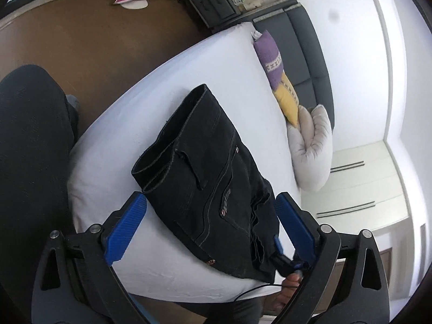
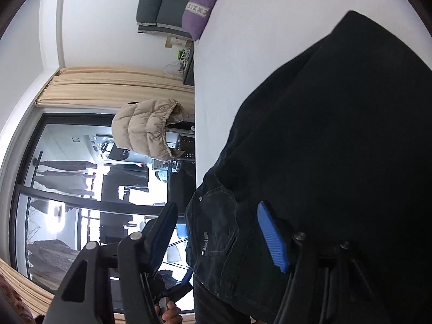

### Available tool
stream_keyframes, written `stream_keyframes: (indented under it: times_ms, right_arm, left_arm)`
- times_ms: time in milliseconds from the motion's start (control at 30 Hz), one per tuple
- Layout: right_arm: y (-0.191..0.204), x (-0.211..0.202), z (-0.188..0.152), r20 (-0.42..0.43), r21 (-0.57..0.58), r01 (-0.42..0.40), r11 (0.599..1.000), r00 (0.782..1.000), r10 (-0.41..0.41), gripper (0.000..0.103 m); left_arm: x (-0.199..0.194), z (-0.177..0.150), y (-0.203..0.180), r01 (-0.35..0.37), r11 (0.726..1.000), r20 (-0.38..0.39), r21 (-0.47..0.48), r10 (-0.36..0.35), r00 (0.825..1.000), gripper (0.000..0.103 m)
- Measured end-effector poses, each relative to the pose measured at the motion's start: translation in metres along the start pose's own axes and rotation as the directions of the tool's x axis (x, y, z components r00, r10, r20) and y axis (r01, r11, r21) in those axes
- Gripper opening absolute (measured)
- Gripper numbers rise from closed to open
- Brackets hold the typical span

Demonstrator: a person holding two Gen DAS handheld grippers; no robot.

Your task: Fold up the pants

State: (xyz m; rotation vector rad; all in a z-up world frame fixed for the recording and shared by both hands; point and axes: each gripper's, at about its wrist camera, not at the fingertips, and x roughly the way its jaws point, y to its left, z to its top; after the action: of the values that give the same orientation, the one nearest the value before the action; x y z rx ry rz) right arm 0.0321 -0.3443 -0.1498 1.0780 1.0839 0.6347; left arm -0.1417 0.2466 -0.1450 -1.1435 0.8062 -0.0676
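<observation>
On the white bed [image 1: 189,62] lay the black pants [image 1: 205,172], folded into a compact bundle near its edge. Above them the left gripper [image 1: 210,229] hovered wide open, empty; the right gripper [image 2: 216,232] likewise gaped, holding nothing.

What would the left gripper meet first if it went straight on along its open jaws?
Most likely the folded black pants on the white bed: they lie directly ahead of the left gripper, between its spread jaws. Depth is unclear in the fisheye view, so how soon it would touch them cannot be told.
</observation>
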Motion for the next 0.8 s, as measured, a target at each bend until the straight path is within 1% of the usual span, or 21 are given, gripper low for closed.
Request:
stream_keyframes:
  times_ms: [33, 100, 133, 167, 233, 267, 300, 333, 367, 400, 433, 467, 500, 567, 600, 667, 733, 800]
  right_arm:
    - [-0.003, 0.003, -0.001, -0.008, 0.008, 0.012, 1.000, 1.000, -0.012, 0.066]
    - [-0.010, 0.010, -0.004, -0.021, 0.028, 0.031, 0.999, 0.999, -0.030, 0.059]
    - [-0.013, 0.011, -0.005, -0.026, 0.033, 0.032, 0.999, 0.999, -0.031, 0.051]
    - [-0.017, 0.013, -0.006, -0.032, 0.041, 0.035, 0.999, 0.999, -0.033, 0.048]
    - [-0.019, 0.013, -0.007, -0.037, 0.047, 0.044, 0.998, 0.998, -0.043, 0.045]
    - [-0.017, 0.012, -0.007, -0.041, 0.049, 0.044, 0.998, 0.998, -0.042, 0.045]
    - [-0.016, 0.012, -0.007, -0.045, 0.046, 0.043, 0.998, 0.998, -0.041, 0.046]
    - [-0.013, 0.012, -0.007, -0.050, 0.039, 0.043, 0.998, 0.998, -0.041, 0.047]
    - [-0.008, 0.013, -0.007, -0.056, 0.027, 0.042, 0.999, 0.998, -0.041, 0.047]
    - [-0.005, 0.015, -0.006, -0.061, 0.019, 0.045, 0.999, 0.997, -0.044, 0.047]
    - [-0.001, 0.016, -0.005, -0.067, 0.013, 0.045, 0.999, 0.997, -0.044, 0.047]
    - [0.003, 0.018, -0.004, -0.074, 0.004, 0.043, 0.999, 0.996, -0.043, 0.047]
    - [0.009, 0.020, -0.004, -0.084, -0.012, 0.046, 0.999, 0.995, -0.047, 0.047]
    - [0.018, 0.027, -0.002, -0.110, -0.040, 0.062, 0.997, 0.992, -0.066, 0.047]
    - [0.024, 0.033, -0.001, -0.128, -0.058, 0.076, 0.995, 0.988, -0.083, 0.047]
    - [0.032, 0.044, 0.001, -0.157, -0.086, 0.108, 0.990, 0.980, -0.121, 0.045]
    - [0.039, 0.057, 0.004, -0.183, -0.122, 0.140, 0.983, 0.970, -0.160, 0.038]
    - [0.043, 0.071, 0.006, -0.210, -0.153, 0.170, 0.974, 0.957, -0.200, 0.038]
  left_arm:
    - [0.002, -0.002, 0.006, 0.000, 1.000, -0.007, -0.017, 0.000, 1.000, 0.097]
    - [0.015, -0.002, 0.015, 0.013, 0.997, -0.035, -0.080, -0.016, 0.999, 0.097]
    - [0.020, -0.001, 0.022, 0.017, 0.994, -0.053, -0.107, -0.023, 0.998, 0.096]
    - [0.027, -0.002, 0.028, 0.015, 0.991, -0.062, -0.131, -0.023, 0.998, 0.095]
    - [0.032, -0.001, 0.031, 0.019, 0.991, -0.052, -0.132, -0.026, 0.998, 0.095]
    - [0.033, 0.000, 0.030, 0.021, 0.992, -0.046, -0.124, -0.027, 0.999, 0.093]
    - [0.036, 0.001, 0.029, 0.026, 0.993, -0.038, -0.114, -0.031, 0.999, 0.087]
    - [0.039, 0.003, 0.028, 0.031, 0.993, -0.035, -0.112, -0.035, 0.999, 0.082]
    - [0.044, 0.004, 0.030, 0.036, 0.991, -0.038, -0.126, -0.041, 0.998, 0.076]
    - [0.047, 0.005, 0.032, 0.039, 0.989, -0.038, -0.144, -0.045, 0.998, 0.074]
    - [0.051, 0.007, 0.033, 0.044, 0.987, -0.037, -0.157, -0.050, 0.998, 0.069]
    - [0.053, 0.009, 0.034, 0.049, 0.984, -0.038, -0.172, -0.057, 0.998, 0.061]
    - [0.055, 0.010, 0.034, 0.056, 0.981, -0.040, -0.184, -0.064, 0.997, 0.056]
    - [0.063, 0.013, 0.036, 0.076, 0.972, -0.057, -0.220, -0.091, 0.994, 0.034]
    - [0.067, 0.013, 0.036, 0.081, 0.970, -0.067, -0.230, -0.099, 0.993, 0.027]
    - [0.072, 0.015, 0.033, 0.087, 0.972, -0.071, -0.220, -0.105, 0.992, 0.022]
    - [0.071, 0.019, 0.022, 0.089, 0.982, -0.067, -0.168, -0.101, 0.993, 0.018]
    - [0.068, 0.023, 0.008, 0.096, 0.989, -0.060, -0.113, -0.103, 0.993, 0.017]
